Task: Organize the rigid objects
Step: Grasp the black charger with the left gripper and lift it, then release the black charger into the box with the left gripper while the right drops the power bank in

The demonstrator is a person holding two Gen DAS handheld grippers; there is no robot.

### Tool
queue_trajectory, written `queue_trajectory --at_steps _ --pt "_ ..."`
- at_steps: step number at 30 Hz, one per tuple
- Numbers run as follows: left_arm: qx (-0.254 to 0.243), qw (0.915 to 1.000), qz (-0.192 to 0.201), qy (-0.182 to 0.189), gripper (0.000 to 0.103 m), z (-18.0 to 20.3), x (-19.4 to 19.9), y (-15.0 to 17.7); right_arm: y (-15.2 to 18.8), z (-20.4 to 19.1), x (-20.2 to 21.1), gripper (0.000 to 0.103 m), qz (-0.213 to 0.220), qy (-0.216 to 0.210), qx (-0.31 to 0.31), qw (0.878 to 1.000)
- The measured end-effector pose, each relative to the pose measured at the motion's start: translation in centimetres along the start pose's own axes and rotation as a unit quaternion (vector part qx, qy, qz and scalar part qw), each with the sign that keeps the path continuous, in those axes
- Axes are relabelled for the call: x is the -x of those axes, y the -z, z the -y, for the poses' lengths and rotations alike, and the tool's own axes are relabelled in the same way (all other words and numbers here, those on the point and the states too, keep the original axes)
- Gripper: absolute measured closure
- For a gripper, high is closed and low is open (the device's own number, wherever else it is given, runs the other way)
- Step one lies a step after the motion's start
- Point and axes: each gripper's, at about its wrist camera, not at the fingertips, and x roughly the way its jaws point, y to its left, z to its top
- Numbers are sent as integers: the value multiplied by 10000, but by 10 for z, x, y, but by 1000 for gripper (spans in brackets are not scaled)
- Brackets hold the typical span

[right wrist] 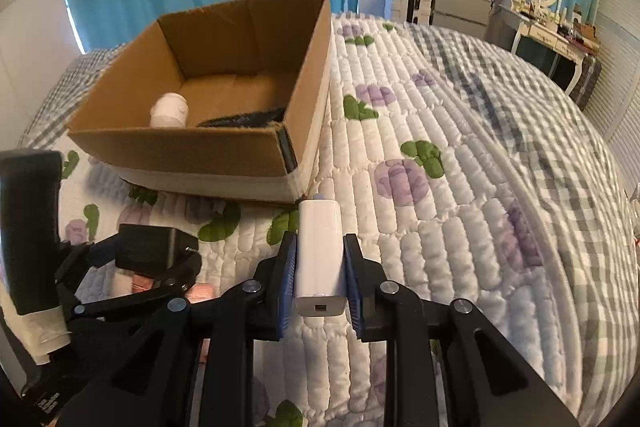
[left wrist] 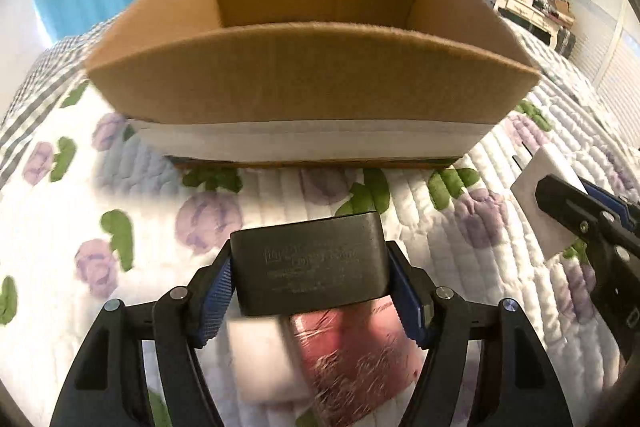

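On the quilted bed [right wrist: 460, 227], just in front of the cardboard box [left wrist: 304, 83], my left tool [left wrist: 310, 275] brackets a black power adapter [left wrist: 308, 263]; its blue pads look against the short ends, so I read it as clamped. It looks dense, hard and smooth, so gripping the flat ends suits it. My right tool [right wrist: 320, 267] is clamped on a white power bank [right wrist: 320, 255], stiff, slick-sided. Only the right wrist view shows the box interior: a white jar [right wrist: 170, 111] and a dark flat item [right wrist: 244, 118]. Only the left shows a pink packet [left wrist: 352, 359] under the adapter.
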Motion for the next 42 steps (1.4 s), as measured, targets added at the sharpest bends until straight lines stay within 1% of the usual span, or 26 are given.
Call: queue_trajectory --at_steps 3,7,9,10,14,15,20,24,27,30,35,40,42 --pt "18 9999 163 23 32 -7 21 3 4 -6 12 81 110 -2 97 9999" --pt "66 9991 384 150 32 -20 49 3 7 -14 26 81 240 32 210 9995" --pt "36 9987 495 144 32 -25 61 0 7 -16 35 81 299 26 225 9993" --pt "21 9984 539 146 32 -24 64 -4 6 -16 41 81 340 14 220 9992" --pt "-28 9974 708 144 32 -26 90 0 3 -20 60 81 468 17 251 9986" --pt "-53 9971 746 126 32 -23 93 -5 2 -21 65 81 502 4 253 9984" --pt "-118 9949 997 118 34 -28 123 -13 -11 -25 95 81 749 -110 226 9969" --pt "-148 9923 1214 181 34 -33 147 -29 -30 -30 121 81 1022 -188 340 9940" --pt "-163 9906 1342 222 34 -36 157 -44 -47 -32 132 81 1189 -251 392 9918" --pt "-182 9894 1416 252 34 -38 161 -65 -66 -32 135 81 1289 -345 424 9901" --pt "-268 9870 1579 152 34 -37 155 -107 -99 -32 126 81 1417 -398 490 9879" --pt "-311 9863 1615 154 34 -36 123 -154 -136 -33 100 81 1517 -388 584 9859" --pt "-299 9867 1591 127 34 -35 103 -171 -151 -31 86 81 1540 -402 555 9857"
